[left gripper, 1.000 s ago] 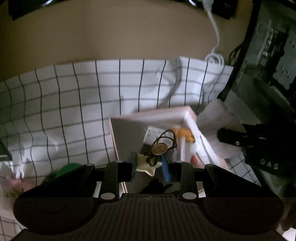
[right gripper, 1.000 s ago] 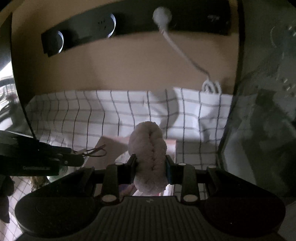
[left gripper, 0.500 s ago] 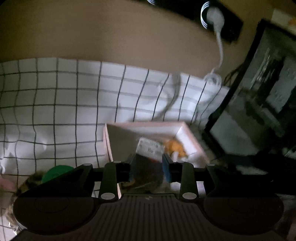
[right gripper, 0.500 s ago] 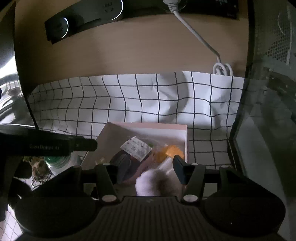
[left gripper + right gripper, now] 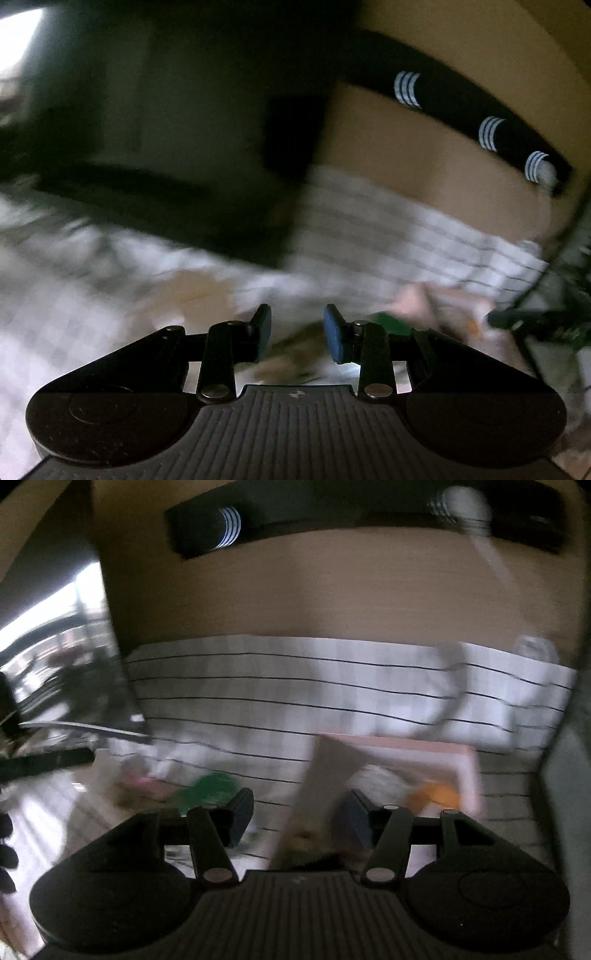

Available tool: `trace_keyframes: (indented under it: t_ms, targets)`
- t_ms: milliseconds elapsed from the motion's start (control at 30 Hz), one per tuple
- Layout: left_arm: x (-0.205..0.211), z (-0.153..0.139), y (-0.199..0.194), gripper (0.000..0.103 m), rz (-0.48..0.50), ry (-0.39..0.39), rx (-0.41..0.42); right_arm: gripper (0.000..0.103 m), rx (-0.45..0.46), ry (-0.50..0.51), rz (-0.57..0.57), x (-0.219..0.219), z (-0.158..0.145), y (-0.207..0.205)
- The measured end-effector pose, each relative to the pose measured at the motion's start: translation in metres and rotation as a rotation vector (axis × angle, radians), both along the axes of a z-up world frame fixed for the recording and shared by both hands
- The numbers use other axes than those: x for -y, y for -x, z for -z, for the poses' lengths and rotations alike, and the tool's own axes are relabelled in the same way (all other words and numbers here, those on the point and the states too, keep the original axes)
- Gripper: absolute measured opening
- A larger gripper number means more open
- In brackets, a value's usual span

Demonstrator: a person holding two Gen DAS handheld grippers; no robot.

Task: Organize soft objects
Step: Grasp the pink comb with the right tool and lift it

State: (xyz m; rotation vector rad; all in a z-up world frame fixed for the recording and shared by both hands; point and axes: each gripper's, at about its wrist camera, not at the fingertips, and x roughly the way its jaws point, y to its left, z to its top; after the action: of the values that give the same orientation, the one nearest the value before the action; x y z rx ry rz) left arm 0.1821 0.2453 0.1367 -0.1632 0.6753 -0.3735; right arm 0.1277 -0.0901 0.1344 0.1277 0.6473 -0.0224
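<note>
Both views are motion-blurred. My left gripper (image 5: 297,338) is open and empty over the checked cloth (image 5: 388,236), with a blurred brownish soft item (image 5: 291,354) just below its fingers and a green object (image 5: 391,323) to the right. My right gripper (image 5: 297,819) is open and empty, above the left wall of the pink box (image 5: 469,771). The box holds an orange item (image 5: 436,792) and pale items. A green object (image 5: 207,788) and a pinkish item (image 5: 144,781) lie on the cloth (image 5: 295,686) left of the box.
A wooden wall (image 5: 314,583) with a black power strip (image 5: 258,524) and a white plug (image 5: 465,502) stands behind the cloth. A large dark object (image 5: 166,147) fills the upper left of the left wrist view. A dark panel (image 5: 569,794) stands right of the box.
The left gripper dropped the star keychain and the right gripper released the fluffy pink item into the box. Both have since swung left, away from the box, empty.
</note>
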Motion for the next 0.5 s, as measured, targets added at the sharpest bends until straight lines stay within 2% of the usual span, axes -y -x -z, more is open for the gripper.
trace_keyframes:
  t_ms: [133,300,400,433,467,500]
  targets:
    - [-0.053,0.011,0.014,0.034,-0.095,-0.004,-0.029,0.057,-0.016,0.04,-0.157,-0.052,-0.007,-0.031]
    - [-0.075,0.028,0.025,0.034,-0.103,0.017,-0.059,0.057,-0.074,0.1,-0.338,-0.109,0.0,-0.058]
    - [-0.082,0.042,0.03,0.034,-0.1,0.048,-0.09,0.056,-0.097,0.241,-0.463,-0.148,0.009,-0.074]
    - [-0.084,0.048,0.034,0.034,-0.099,0.059,-0.099,0.053,-0.108,0.318,-0.526,-0.163,0.013,-0.08]
    - [-0.085,0.053,0.036,0.034,-0.095,0.07,-0.109,0.045,-0.131,0.375,-0.587,-0.176,0.016,-0.086]
    - [-0.088,0.057,0.042,0.034,-0.092,0.079,-0.116,0.041,-0.16,0.416,-0.645,-0.186,0.019,-0.092]
